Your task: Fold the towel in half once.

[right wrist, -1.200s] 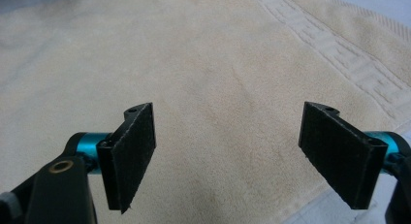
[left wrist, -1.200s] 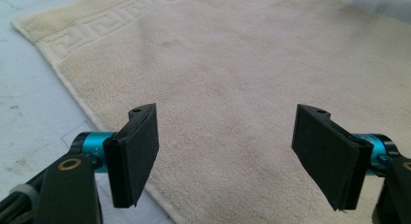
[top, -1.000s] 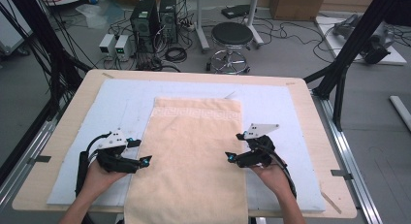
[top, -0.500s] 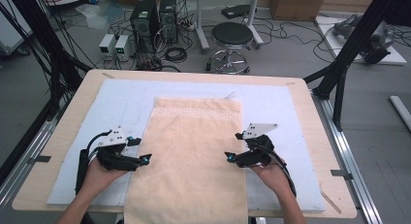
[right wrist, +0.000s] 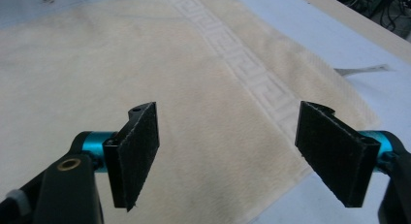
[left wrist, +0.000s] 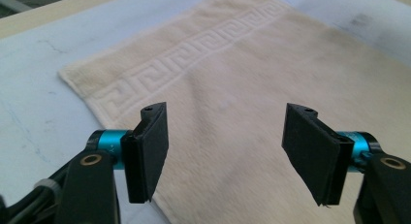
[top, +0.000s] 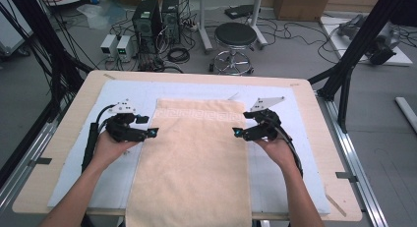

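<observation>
From above the 2 grippers, left gripper [top: 153, 132] and right gripper [top: 237, 132], flank the towel [top: 194, 158]; their own views show both spread wide, empty.

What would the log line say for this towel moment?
left gripper: open, at towel left edge | right gripper: open, at right edge | towel: flat on table, ungrasped

cream towel [top: 194, 153] with a greek-key border lies on a pale blue mat [top: 300, 138]; black tool pads.
</observation>
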Demonstrator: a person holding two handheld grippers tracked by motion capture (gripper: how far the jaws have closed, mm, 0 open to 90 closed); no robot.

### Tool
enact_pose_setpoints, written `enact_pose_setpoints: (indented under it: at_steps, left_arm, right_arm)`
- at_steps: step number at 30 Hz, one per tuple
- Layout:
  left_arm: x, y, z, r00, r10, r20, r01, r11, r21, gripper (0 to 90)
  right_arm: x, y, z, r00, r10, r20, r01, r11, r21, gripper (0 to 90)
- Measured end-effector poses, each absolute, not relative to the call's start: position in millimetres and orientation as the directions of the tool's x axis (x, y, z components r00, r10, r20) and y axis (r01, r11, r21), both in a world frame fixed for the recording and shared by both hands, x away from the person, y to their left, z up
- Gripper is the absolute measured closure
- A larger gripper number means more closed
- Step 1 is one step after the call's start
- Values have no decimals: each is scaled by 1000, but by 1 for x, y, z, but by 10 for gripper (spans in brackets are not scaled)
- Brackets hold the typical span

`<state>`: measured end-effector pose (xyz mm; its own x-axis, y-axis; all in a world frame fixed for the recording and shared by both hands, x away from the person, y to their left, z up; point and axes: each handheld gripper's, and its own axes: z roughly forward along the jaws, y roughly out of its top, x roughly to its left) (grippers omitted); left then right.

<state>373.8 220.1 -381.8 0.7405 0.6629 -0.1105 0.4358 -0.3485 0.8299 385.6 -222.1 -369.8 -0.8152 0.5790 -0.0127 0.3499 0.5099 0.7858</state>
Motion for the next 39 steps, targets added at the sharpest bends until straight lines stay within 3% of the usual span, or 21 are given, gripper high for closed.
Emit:
enact_pose_setpoints:
  at_steps: [5, 10, 15, 18, 20, 24, 30, 33, 39]
  left_arm:
    - [396, 225, -404, 683, 718, -133, 510, -339, 790, 374]
    - [404, 218, -416, 676, 731, -90, 490, -355, 796, 427]
    - [412, 214, -428, 634, 769, -83, 528, -352, 773, 466]
    - [415, 213, -435, 624, 773, -117, 555, -334, 762, 497]
    - [416, 209, -440, 628, 766, -137, 574, -338, 745, 542]
    - [414, 205, -440, 612, 788, -69, 558, -368, 744, 648]
    - [414, 205, -439, 599, 796, -87, 571, -348, 743, 797]
    - [413, 205, -438, 602, 794, -79, 570, -359, 739, 849]
    - [410, 210, -427, 606, 788, -105, 547, -318, 775, 861]
  right_arm:
    - [405, -223, -386, -796, 605, 15, 406, 515, 755, 293]
    - [420, -220, -405, -778, 628, 11, 441, 535, 720, 382]
    - [431, -215, -422, -749, 663, 7, 491, 547, 679, 461]
    - [435, -215, -431, -730, 682, 34, 540, 545, 641, 502]
    - [434, -214, -433, -725, 688, 17, 531, 543, 651, 549]
    - [431, -216, -435, -723, 691, 31, 525, 519, 675, 639]
    - [430, -219, -436, -719, 688, 96, 551, 480, 682, 816]
    - [429, -217, -435, -727, 679, 97, 547, 489, 679, 835]
    - [424, -217, -425, -752, 653, 90, 509, 489, 708, 844]
